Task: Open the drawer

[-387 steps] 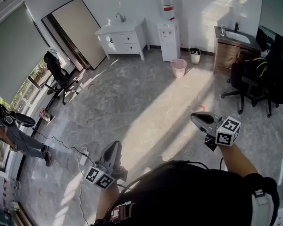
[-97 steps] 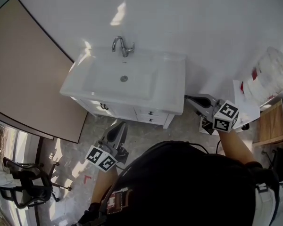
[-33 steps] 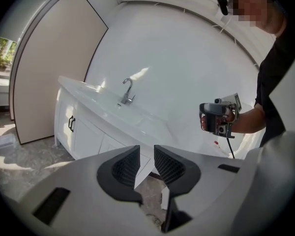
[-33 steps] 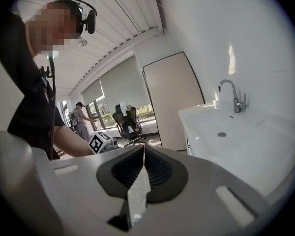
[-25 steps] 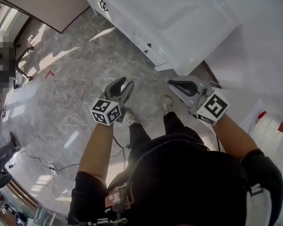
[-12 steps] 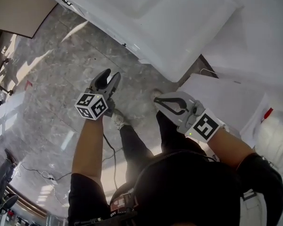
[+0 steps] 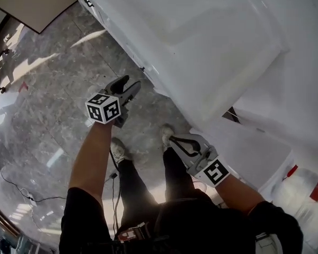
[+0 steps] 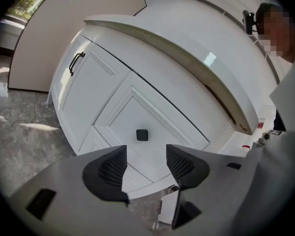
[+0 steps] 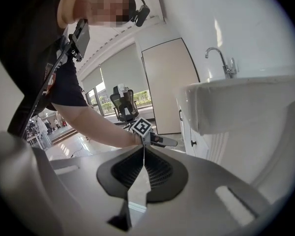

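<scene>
A white vanity cabinet [image 7: 201,41] with a sink fills the top of the head view. Its drawer front [image 8: 137,117] carries a small black square knob [image 8: 142,134], seen straight ahead in the left gripper view. My left gripper [image 8: 146,151] points at that knob from a short way off; its jaws are opening, with nothing between them. In the head view this left gripper [image 7: 128,84] hangs just below the cabinet's front edge. My right gripper [image 7: 173,139] is lower, near the person's legs, and stands shut [image 9: 144,154] and empty.
A cabinet door with a black bar handle [image 8: 76,63] is left of the drawers. A faucet [image 9: 221,58] rises over the basin [image 9: 246,102]. A white water dispenser [image 7: 259,147] stands right of the vanity. A beige panel [image 7: 26,4] leans at the left. A cable [image 7: 21,189] runs across the marble floor.
Both grippers have sunk lower in front of the cabinet. The left jaws have spread wider. The right gripper dropped toward the person's legs and stays shut.
</scene>
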